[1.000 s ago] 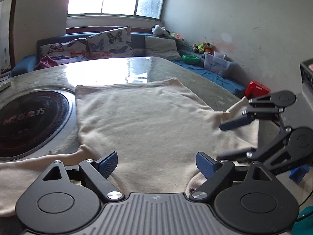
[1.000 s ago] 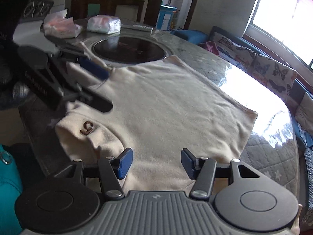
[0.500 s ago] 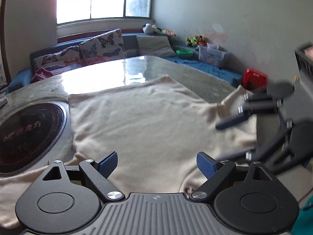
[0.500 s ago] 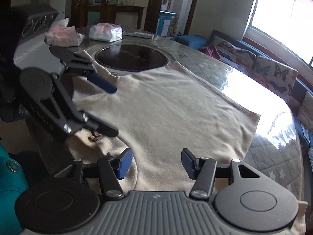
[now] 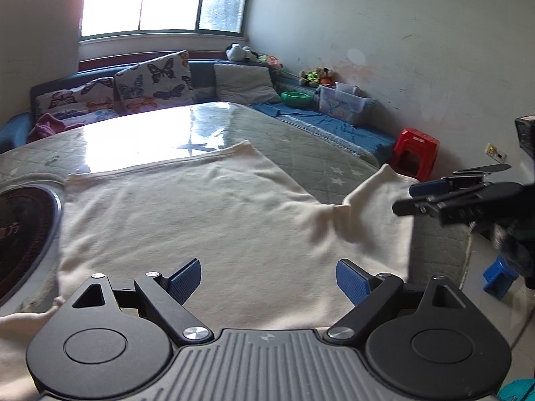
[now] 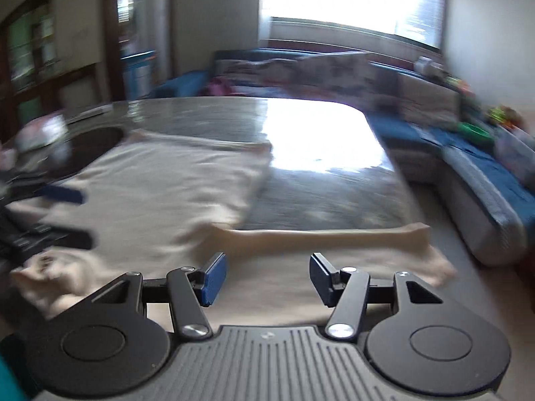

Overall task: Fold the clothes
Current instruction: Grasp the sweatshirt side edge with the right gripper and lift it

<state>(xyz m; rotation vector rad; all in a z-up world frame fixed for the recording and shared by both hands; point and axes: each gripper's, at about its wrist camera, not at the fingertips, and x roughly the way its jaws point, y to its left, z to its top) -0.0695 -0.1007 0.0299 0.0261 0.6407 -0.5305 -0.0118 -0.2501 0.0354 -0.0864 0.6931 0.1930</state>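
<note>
A cream shirt [image 5: 207, 214] lies spread flat on the table, its hem toward the window. One sleeve [image 5: 378, 193] lies out to the right; it also shows in the blurred right wrist view [image 6: 321, 237]. My left gripper [image 5: 267, 279] is open and empty just above the shirt's near edge. My right gripper [image 6: 265, 277] is open and empty over the shirt near the sleeve; it also shows in the left wrist view [image 5: 418, 197], at the sleeve's end. The left gripper shows at the left in the right wrist view [image 6: 67, 214].
The shirt lies on a table with a quilted cover [image 5: 301, 147]. A round dark hob [image 5: 20, 234] is set in it at the left. A sofa with butterfly cushions [image 5: 147, 83], a red stool [image 5: 414, 153] and a plastic box [image 5: 344, 103] stand beyond.
My right gripper has swung to the right, from facing the shirt body to the sleeve side, and its view is now blurred. My left gripper has tilted a little upward over the shirt's near edge.
</note>
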